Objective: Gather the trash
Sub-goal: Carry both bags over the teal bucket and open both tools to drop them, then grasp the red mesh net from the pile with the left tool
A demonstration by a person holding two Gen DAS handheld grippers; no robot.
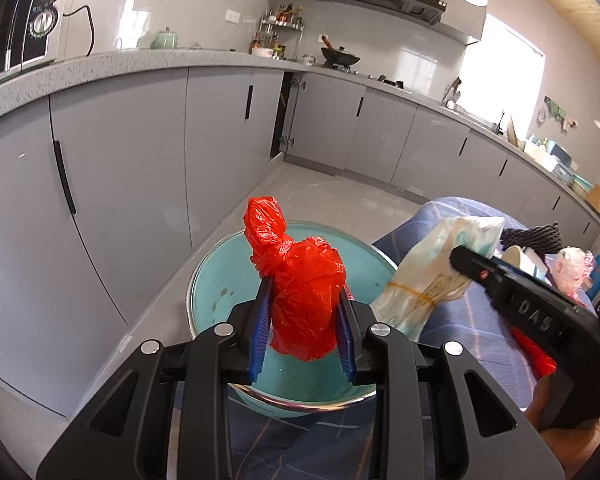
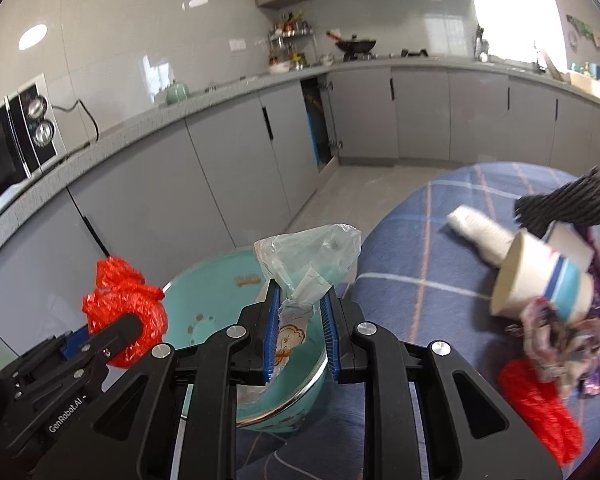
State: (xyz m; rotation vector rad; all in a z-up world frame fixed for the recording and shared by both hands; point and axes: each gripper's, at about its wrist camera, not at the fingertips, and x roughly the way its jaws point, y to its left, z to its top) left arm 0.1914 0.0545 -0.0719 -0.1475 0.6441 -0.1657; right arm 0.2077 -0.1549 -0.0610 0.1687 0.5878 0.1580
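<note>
My left gripper (image 1: 303, 312) is shut on a crumpled red plastic bag (image 1: 300, 276), held over a teal bowl (image 1: 208, 280) at the edge of a table with a blue checked cloth (image 1: 472, 320). The right gripper (image 2: 300, 312) is shut on a clear plastic wrapper with printed paper inside (image 2: 316, 264), also above the bowl (image 2: 216, 292). From the right wrist view the red bag (image 2: 120, 304) hangs at the left in the left gripper (image 2: 134, 332). The left wrist view shows the wrapper (image 1: 432, 272) at the right, bound by a yellow rubber band.
More litter lies on the cloth: a paper cup (image 2: 540, 284), a white roll (image 2: 480, 232), a black ribbed item (image 2: 564, 204), crumpled printed wrappers (image 2: 564, 340) and a red item (image 2: 540, 412). Grey kitchen cabinets (image 1: 120, 184), a microwave (image 2: 12, 148) and tiled floor (image 1: 332, 196) lie beyond.
</note>
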